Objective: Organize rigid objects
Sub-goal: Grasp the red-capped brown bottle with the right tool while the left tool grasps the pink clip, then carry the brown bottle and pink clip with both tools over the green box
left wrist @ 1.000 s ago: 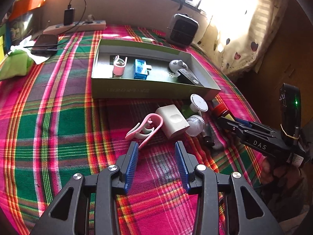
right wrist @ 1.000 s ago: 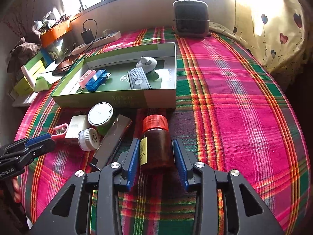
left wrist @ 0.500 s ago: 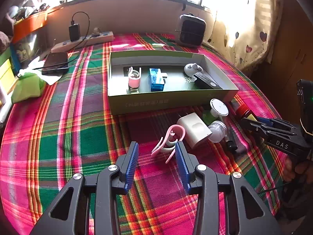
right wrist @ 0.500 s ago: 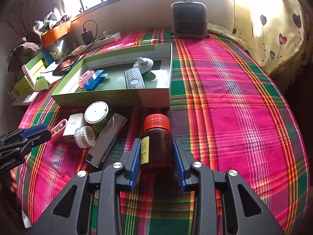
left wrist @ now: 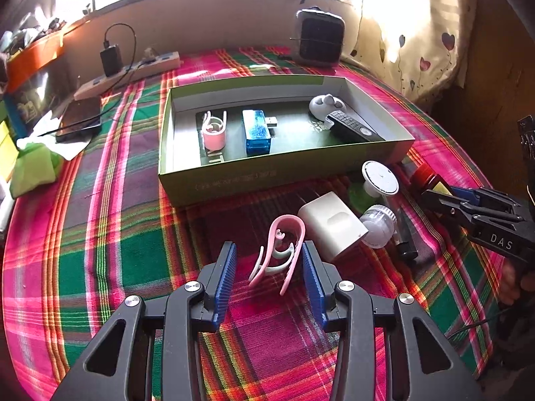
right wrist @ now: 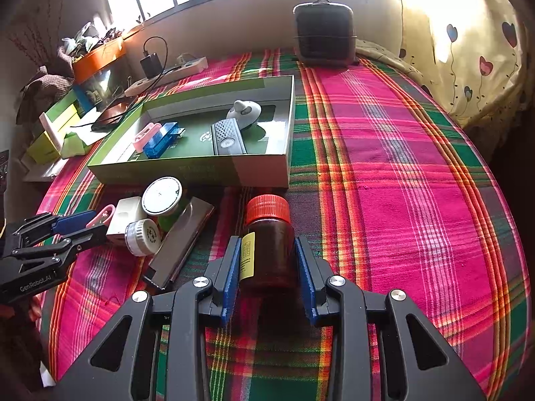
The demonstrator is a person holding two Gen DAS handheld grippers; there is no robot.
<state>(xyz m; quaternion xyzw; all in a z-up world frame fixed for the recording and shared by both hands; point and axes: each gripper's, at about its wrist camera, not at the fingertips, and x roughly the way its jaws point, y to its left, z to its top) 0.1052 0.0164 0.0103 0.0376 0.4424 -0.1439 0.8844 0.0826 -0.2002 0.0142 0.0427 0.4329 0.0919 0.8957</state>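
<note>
— So, what's at the left?
— Left gripper (left wrist: 269, 275) has just been widening; the curved pink plastic clip (left wrist: 279, 250) lies ungripped between its blue pads on the plaid cloth (left wrist: 100, 234).
— And right?
— Right gripper (right wrist: 269, 275), just tightened, clamps the brown red-capped glass bottle (right wrist: 269, 244), near the green cardboard tray (right wrist: 200, 172).

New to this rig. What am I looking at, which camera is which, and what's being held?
There is no robot arm. A person carries a hand-held gripper in each hand, and each has a fisheye camera looking forward along its two blue-padded fingers.

In the left wrist view, the left hand-held gripper straddles a pink clip lying on the plaid cloth. Its jaws have just been opening and do not squeeze the clip.

In the right wrist view, the right hand-held gripper has just been closing, and its pads press on a brown bottle with a red cap.

Beyond lies a green box already holding small items, with a white block and jars loose in front.
</note>
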